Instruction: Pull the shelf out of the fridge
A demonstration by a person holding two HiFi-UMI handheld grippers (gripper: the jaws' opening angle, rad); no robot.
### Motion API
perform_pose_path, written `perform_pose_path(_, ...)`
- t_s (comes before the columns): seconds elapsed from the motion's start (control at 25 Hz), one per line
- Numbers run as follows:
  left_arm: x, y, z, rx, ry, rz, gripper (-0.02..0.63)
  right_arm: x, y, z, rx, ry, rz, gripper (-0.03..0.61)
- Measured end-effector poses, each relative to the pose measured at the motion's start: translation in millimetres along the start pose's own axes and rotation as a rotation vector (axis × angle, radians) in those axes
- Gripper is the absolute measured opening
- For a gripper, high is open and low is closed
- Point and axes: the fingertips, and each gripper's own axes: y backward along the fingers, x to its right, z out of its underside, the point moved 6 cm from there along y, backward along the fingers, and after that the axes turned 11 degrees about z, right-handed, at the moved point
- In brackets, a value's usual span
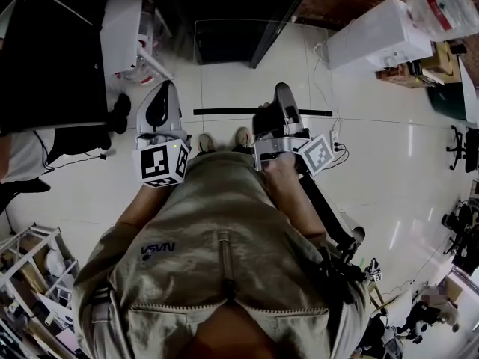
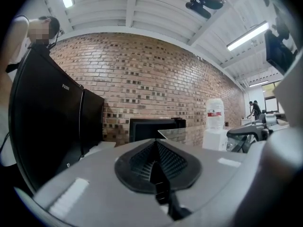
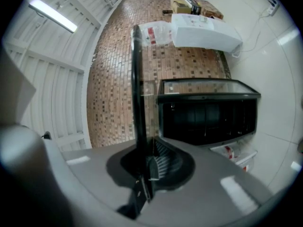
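Observation:
My right gripper (image 1: 283, 94) (image 3: 149, 164) is shut on the black front trim of the glass shelf (image 1: 224, 112) (image 3: 136, 93). The trim runs straight between the jaws, and the clear pane stretches away from it toward the small black fridge (image 3: 208, 115) (image 1: 224, 28). The fridge stands open on the floor against the brick wall, its dark inside facing me. My left gripper (image 1: 166, 90) (image 2: 154, 162) hangs beside the right one, shut with nothing in it, apart from the shelf. In the left gripper view the fridge (image 2: 151, 129) is low and ahead.
A white water dispenser (image 1: 378, 32) with its bottle (image 1: 441, 6) stands right of the fridge. Tall black appliances (image 2: 47, 122) and a white unit (image 1: 123, 21) rise on the left, with a person beside them. Office chairs (image 1: 460, 148) and a rack (image 1: 30, 275) flank me.

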Motion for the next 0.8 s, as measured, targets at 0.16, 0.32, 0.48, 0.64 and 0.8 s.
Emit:
perform_pose_path(0.16,2,-1,5,-0.013,-0.007,0.005,0.006,0,-1,0,-0.003,0.005,0.000,0.014)
perform_pose_path(0.32,1,-4,7,-0.024,-0.005,0.001,0.006,-1,-4,-1,-0.012,0.008,-0.003,0.014)
perform_pose_path(0.48,-1,-6,9,-0.023,-0.001,-0.004,0.006,-1,-6,-2,-0.017,0.003,-0.004,0.014)
perform_pose_path(0.64,-1,-8,6,-0.021,-0.002,-0.002,0.006,-3,-9,-3,-0.019,0.005,-0.005,0.014)
perform_pose_path(0.8,1,-12,5,-0.023,-0.006,0.005,0.006,-3,-10,-7,-0.022,0.008,-0.005,0.014)
